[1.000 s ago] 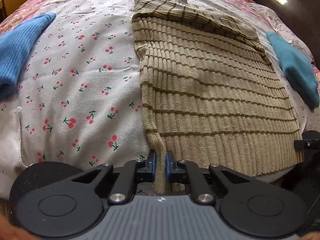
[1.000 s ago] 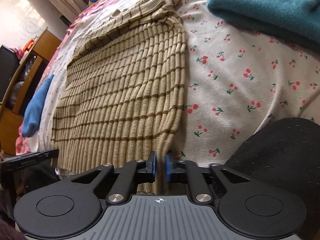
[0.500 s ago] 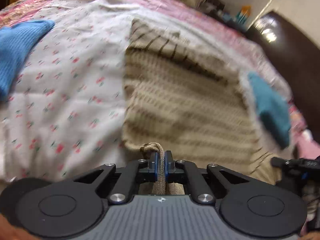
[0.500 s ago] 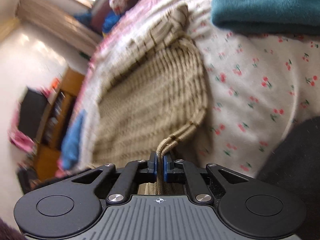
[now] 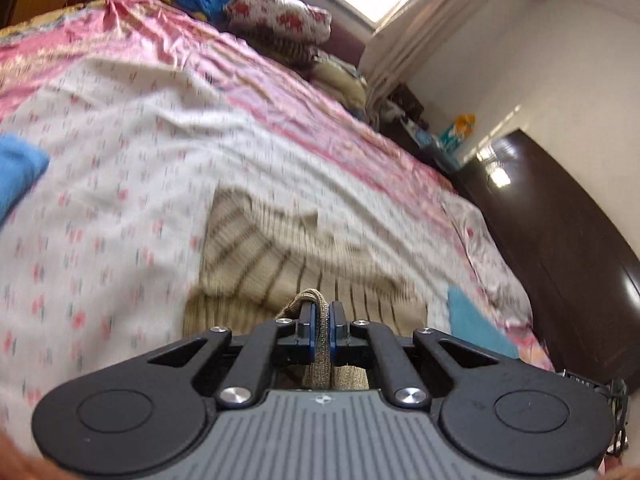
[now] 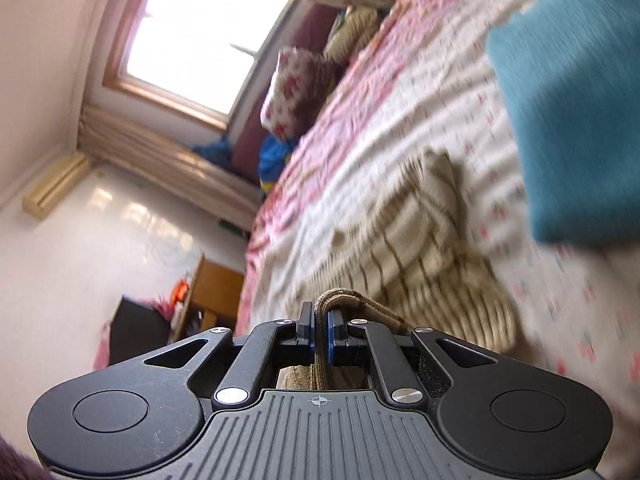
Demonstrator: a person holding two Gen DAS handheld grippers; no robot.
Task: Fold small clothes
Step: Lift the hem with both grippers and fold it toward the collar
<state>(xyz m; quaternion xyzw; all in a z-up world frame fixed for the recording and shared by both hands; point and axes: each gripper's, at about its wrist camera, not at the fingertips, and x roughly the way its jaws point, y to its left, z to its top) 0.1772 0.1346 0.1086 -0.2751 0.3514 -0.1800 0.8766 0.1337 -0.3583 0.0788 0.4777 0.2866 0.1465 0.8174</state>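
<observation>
A beige ribbed sweater with brown stripes (image 5: 256, 264) lies on the cherry-print sheet (image 5: 100, 216); it also shows in the right wrist view (image 6: 404, 256). My left gripper (image 5: 320, 316) is shut on its hem, lifted above the bed. My right gripper (image 6: 318, 318) is shut on the other hem corner, also lifted. The lower part of the sweater hangs from both grippers toward the collar end. Both views are motion-blurred.
A blue garment (image 5: 18, 172) lies at the left, a teal one (image 5: 476, 328) at the right, large in the right wrist view (image 6: 576, 120). Pillows (image 5: 280, 20) sit at the bed's head under a window. A dark wardrobe (image 5: 568, 260) stands right.
Both grippers closed on the sweater's hem, then lifted it and carried it forward toward the collar. The views tilted up to show the room.
</observation>
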